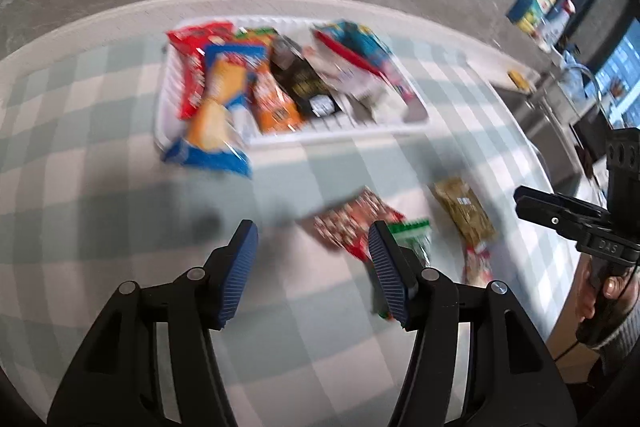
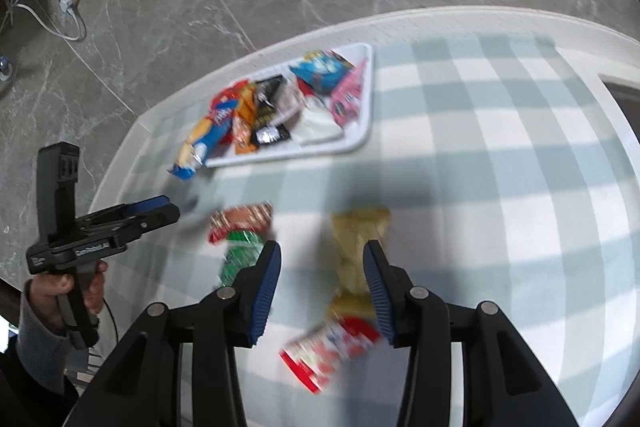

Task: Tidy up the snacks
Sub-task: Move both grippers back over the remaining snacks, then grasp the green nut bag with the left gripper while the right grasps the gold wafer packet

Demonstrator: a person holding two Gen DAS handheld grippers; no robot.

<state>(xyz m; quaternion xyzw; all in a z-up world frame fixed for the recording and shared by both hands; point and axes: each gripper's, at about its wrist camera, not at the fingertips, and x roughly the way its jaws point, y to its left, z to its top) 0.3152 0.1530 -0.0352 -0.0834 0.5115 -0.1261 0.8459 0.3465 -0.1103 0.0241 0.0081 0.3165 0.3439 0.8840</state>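
Table (image 1: 100,131): checked cloth in pale green and white, carrying everything listed; both pictures are blurring.

White tray (image 1: 332,137): sitting at twelve o'clock in both views, filled with snack packets lying side by side, long axes mostly running from near edge to far edge; a blue and yellow bag (image 1: 212,131) is hanging over the tray's near left corner onto the cloth.

Loose packets on the cloth, nearer than the tray: a red patterned packet (image 1: 352,223) overlapping a green packet (image 1: 416,235); a tan packet (image 1: 464,215), long axis running roughly from six to twelve in the right wrist view, slanting toward eleven in the left; a red and white packet (image 2: 328,351) just beside its near end.

Left wrist view alone is showing the counter clutter at two o'clock; right wrist view alone is showing a wall socket with a cable at ten o'clock and the whole red and white packet.

Left gripper (image 1: 312,267): jaws standing partly apart, holding nothing, bare cloth between them; the green packet is lying just behind its right finger.

Right gripper (image 2: 322,291): jaws partly apart, gripping nothing; the tan packet is showing between the fingers, below them.
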